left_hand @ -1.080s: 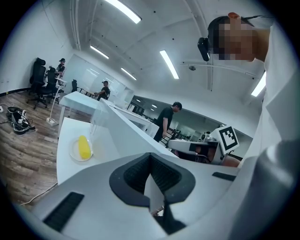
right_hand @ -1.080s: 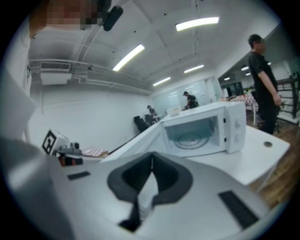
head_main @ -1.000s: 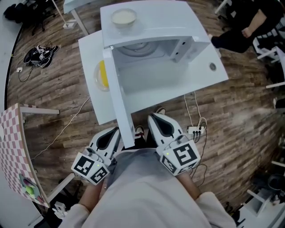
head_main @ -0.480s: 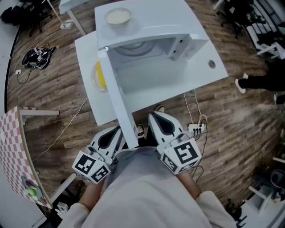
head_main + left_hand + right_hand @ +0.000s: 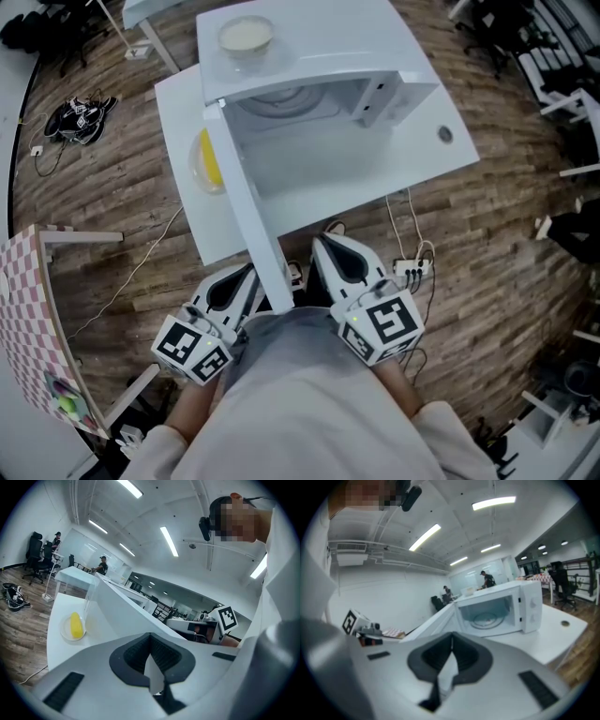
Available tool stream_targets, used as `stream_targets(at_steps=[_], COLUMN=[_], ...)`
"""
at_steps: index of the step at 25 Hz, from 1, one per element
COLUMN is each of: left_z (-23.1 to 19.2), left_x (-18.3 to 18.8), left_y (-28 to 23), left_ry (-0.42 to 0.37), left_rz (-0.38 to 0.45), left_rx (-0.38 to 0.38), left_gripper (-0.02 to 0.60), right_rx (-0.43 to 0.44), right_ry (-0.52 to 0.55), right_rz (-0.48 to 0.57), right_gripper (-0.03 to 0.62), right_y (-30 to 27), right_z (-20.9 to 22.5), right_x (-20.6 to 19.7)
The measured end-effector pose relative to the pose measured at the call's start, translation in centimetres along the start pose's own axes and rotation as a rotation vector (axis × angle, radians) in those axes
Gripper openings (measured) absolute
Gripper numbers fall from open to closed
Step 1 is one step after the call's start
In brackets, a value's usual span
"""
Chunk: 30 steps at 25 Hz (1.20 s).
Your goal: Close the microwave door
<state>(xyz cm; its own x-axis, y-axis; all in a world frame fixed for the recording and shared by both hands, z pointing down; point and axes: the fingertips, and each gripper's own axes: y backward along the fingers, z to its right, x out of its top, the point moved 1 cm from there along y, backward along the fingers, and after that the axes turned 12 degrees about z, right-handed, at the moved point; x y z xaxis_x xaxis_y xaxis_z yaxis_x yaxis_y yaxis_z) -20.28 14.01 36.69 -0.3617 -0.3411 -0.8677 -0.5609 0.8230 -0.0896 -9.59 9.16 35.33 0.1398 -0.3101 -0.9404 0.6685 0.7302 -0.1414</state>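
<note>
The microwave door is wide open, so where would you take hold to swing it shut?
Probably its free end, nearest the person. The microwave door is a thin flat panel hinged at the front left corner of the microwave, so that end gives most leverage. Come from its outer face, on the left, where the left hand-held gripper sits.

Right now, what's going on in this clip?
A person faces a white table, holding the left hand-held gripper and right hand-held gripper close to the body, both shut and empty. The microwave door stands wide open, its free edge reaching out between the two; neither grips it. A bowl sits on the microwave, and a plate with something yellow lies on the table beside the door.
</note>
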Motion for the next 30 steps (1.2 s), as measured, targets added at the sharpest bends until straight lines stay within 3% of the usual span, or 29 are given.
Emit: stream_targets(at_steps=[7, 30], left_z=[0.11, 0.43], left_x=[-0.04, -0.17], left_y=[-0.23, -0.79], left_ry=[0.034, 0.037], left_rz=[0.004, 0.002], left_rx=[-0.005, 0.003], left_gripper=[0.017, 0.017], right_rx=[-0.004, -0.002], right_ry=[-0.004, -0.008], right_rz=[-0.007, -0.002], right_gripper=[0.023, 0.023], right_y=[0.16, 0.56], right_z=[0.22, 0.75], right_x=[-0.26, -0.05])
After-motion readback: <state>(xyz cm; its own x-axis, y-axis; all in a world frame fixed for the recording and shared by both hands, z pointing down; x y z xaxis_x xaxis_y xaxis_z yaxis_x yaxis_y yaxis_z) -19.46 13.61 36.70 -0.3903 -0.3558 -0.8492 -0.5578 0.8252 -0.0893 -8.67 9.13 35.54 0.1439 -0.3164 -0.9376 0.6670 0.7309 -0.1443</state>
